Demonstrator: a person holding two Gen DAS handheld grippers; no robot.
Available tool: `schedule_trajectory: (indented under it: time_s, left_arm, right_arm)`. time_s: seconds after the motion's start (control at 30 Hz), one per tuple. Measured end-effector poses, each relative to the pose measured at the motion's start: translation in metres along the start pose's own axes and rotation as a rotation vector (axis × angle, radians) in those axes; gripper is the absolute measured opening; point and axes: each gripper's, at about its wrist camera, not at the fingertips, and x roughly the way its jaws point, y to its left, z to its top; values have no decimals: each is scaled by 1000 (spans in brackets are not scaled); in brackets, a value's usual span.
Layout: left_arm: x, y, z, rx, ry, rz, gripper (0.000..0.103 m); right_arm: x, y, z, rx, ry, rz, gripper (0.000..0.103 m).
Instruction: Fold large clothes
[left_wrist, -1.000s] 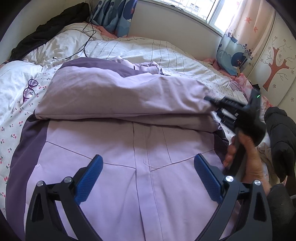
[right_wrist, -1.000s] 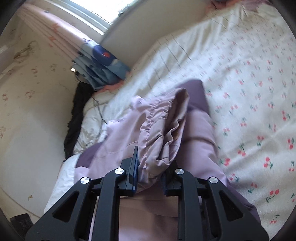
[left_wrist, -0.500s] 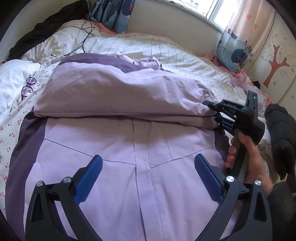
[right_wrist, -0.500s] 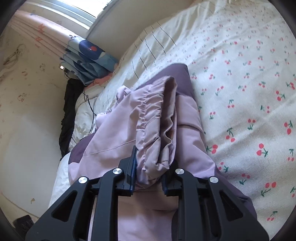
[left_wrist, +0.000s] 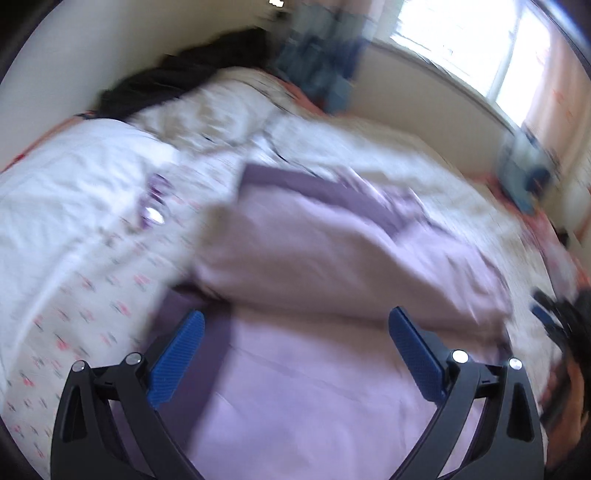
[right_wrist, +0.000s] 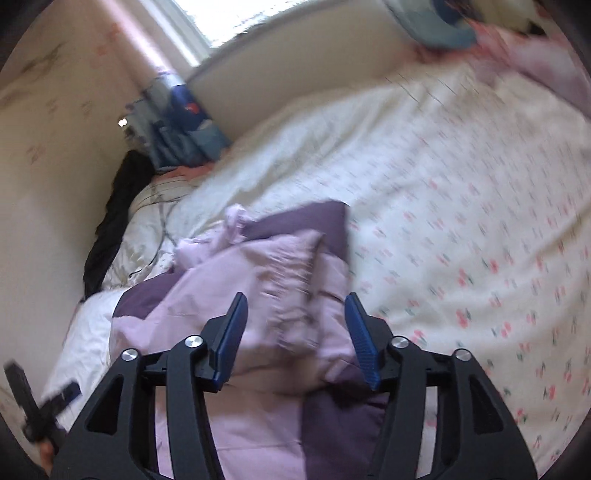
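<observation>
Your R gripper (right_wrist: 293, 334): jaws just opened, nothing gripped, lilac garment (right_wrist: 273, 280) below.
Your L gripper (left_wrist: 295, 345): wide open, empty, over garment.

Daylight floods both views from a window (left_wrist: 476, 48) far beyond the fingertips, blown out to plain white with no detail in the panes; the same window (right_wrist: 229, 22) glares at the top of the right wrist view. The light is soft and leaves only faint shadows in the folds of the lilac garment (left_wrist: 332, 258) ahead of the fingers. Both pictures are smeared by motion blur: the cherry-print sheet (right_wrist: 480, 240) streaks, and edges of cloth are soft. The blue pads (left_wrist: 177, 362) close to the lens stay sharp. Fisheye bending curves the wall line, and black corners ring each frame.
</observation>
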Motion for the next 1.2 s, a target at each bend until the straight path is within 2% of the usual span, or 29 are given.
schedule_trajectory:
  time_s: [0.13,0.2,0.27,0.33,0.4,0.43,0.53,0.6,0.67,0.73,0.8,0.83,0.87,0.9,0.97,1.03,1.1,1.2]
  left_arm:
    - [28,18,28,-63,-22,-26,96]
    - [43,13,34,-43,-26,-50,96]
    - [67,5,36,1,3,-51,96]
    - [97,-1,30,41,70,-20,96]
    - [133,1,16,55,167,48,97]
    - [140,3,11,54,172,45,97]
    - [138,-2,4,70,147,72,97]
    - [130,-1,6,41,158,75,97]
    - [122,4,5,12,158,65,97]
    - [112,11,3,-8,143,67,97]
    - [120,21,-4,2,161,105,97]
    - [126,27,-7,1,194,102,97]
    - [129,33,-11,-16,227,72,97]
    - [122,40,-12,-37,226,40,97]
    - [103,45,-10,-53,227,44,97]
    - [75,54,-11,-79,213,8,97]
    - [49,63,-18,-91,191,2,97]
    - [17,78,-37,-81,186,4,97]
  right_arm:
    - [31,55,11,-153,24,39,59]
    - [56,78,10,-229,49,25,59]
    - [81,88,8,-280,92,-22,59]
    - [113,79,3,-291,159,-92,59]
    - [136,59,-3,-265,212,-105,56]
    - [141,51,-6,-252,217,-98,52]
    - [146,43,-9,-231,223,-108,51]
    - [139,48,-7,-238,229,-114,53]
    - [115,57,-4,-241,191,-81,55]
    - [94,64,-10,-299,153,-90,62]
    - [100,62,-19,-347,229,-111,63]
    - [105,57,-24,-358,293,-105,63]
    - [100,53,-24,-347,296,-91,62]
    - [88,52,-21,-319,281,-75,63]
    - [54,51,-16,-274,241,-27,67]
    - [16,47,-19,-280,222,12,81]
    - [-22,31,-31,-264,239,43,85]
    - [-67,-8,-58,-197,284,65,86]
